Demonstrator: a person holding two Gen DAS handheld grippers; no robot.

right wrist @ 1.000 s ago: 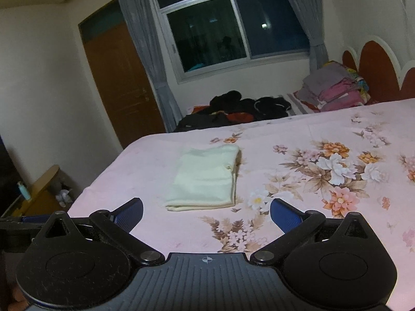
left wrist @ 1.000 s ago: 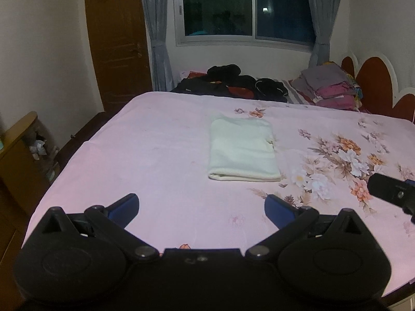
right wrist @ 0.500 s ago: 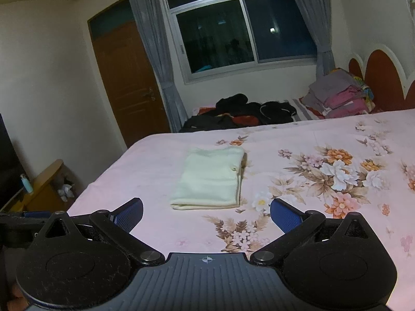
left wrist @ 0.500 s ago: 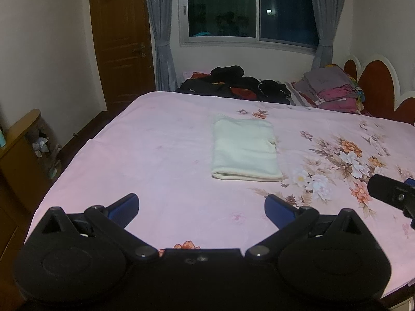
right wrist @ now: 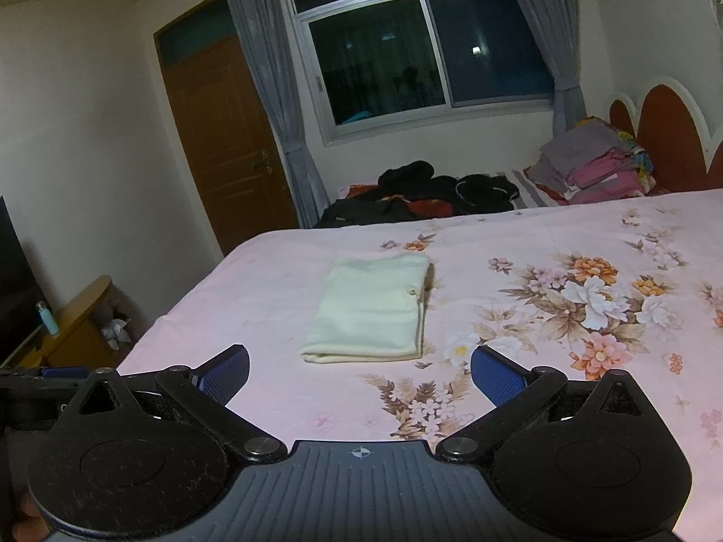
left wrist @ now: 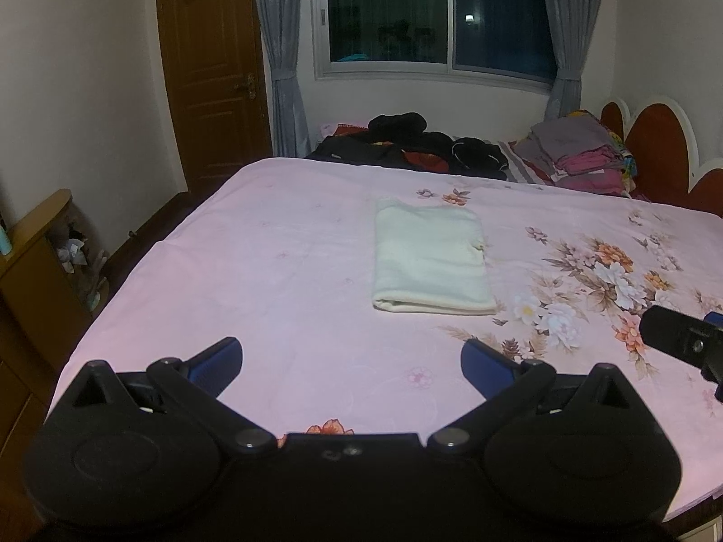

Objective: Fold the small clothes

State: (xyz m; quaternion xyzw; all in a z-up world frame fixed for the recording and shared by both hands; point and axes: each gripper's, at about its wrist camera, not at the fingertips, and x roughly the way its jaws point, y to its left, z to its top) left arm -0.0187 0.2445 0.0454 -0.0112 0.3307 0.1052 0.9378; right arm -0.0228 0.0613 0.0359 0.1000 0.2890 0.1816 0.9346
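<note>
Only the right wrist view shows a blue bottle (right wrist: 46,317) on the wooden cabinet (right wrist: 86,316) at far left. The left gripper (left wrist: 350,363) and right gripper (right wrist: 359,372) both gape wide, holding nothing. The pale cream folded cloth (left wrist: 429,257) lies flat mid-bed on the pink floral bedsheet (left wrist: 271,271), a neat rectangle, apart from both grippers.

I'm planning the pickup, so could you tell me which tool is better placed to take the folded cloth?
Probably right, by a small margin. The cloth lies nearer the right tool than the left tool. Both are open and empty.
</note>
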